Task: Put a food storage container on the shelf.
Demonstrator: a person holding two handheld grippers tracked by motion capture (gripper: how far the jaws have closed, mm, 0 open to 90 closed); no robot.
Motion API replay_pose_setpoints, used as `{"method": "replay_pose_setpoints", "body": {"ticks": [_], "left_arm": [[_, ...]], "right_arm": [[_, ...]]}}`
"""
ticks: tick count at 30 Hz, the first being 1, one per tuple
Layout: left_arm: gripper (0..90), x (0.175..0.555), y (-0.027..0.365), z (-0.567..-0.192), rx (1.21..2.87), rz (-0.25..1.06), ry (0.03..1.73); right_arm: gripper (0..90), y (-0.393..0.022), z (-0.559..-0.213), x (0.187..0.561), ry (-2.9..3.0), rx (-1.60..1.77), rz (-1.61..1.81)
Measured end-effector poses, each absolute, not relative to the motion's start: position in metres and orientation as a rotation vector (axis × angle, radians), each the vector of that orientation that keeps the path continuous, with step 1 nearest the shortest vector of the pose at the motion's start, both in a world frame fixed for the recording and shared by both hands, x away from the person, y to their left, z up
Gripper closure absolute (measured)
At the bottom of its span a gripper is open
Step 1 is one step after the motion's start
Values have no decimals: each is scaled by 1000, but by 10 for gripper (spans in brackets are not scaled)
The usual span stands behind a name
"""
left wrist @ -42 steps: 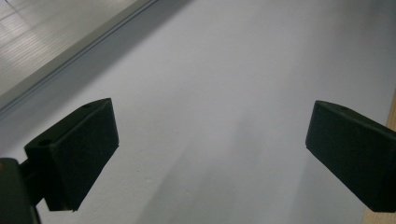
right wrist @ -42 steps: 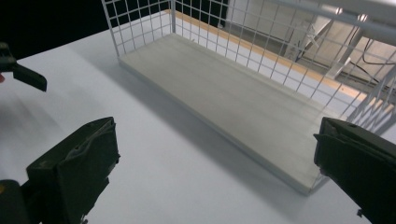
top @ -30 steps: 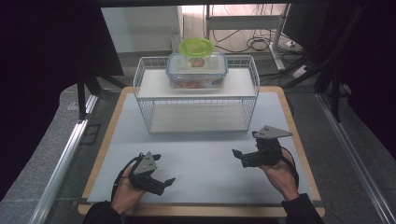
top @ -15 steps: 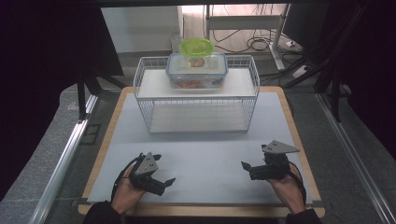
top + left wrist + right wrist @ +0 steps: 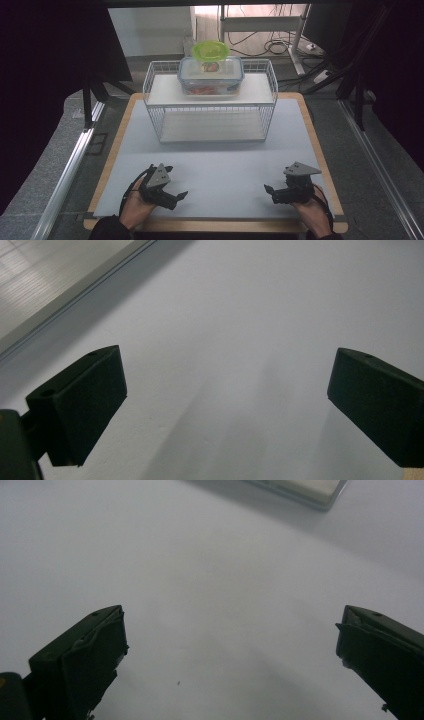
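Note:
My left gripper [image 5: 176, 184] rests low over the grey mat [image 5: 225, 160] at the near left, held by a hand. Its jaws stand wide open with nothing between them, as the left gripper view [image 5: 225, 385] confirms. My right gripper [image 5: 270, 194] sits at the near right, also in a hand. It is open and empty over bare mat in the right gripper view [image 5: 230, 640]. Far from both, a clear food container with a blue-rimmed lid [image 5: 211, 76] sits on top of a white wire rack [image 5: 165, 112]. A green bowl [image 5: 210, 50] rests on the container.
The rack stands at the back middle of the mat, with a lower shelf [image 5: 212, 127] open to the front. A wooden table border [image 5: 320, 150] frames the mat. Cables and metal frames lie beyond the table. The rack's base edge [image 5: 300, 490] appears in the right gripper view.
The right gripper has moved back toward the near edge and slightly right, and lowered. The left gripper has stayed in place.

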State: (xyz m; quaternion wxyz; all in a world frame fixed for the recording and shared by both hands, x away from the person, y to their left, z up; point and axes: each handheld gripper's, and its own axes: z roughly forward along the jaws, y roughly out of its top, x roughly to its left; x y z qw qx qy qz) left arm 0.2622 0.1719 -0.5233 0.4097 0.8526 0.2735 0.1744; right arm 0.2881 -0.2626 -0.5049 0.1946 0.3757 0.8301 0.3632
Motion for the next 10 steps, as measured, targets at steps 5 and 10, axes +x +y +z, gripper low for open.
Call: {"method": "replay_pose_setpoints", "body": {"ticks": [5,10], "left_arm": [[22,263,172,-524,2151,441,693],[22,263,172,-524,2149,443,694]], "right_arm": [[0,-262,-508,288,2353,1051,998],[0,-264,-509,290,2346,1077,1009]]}}
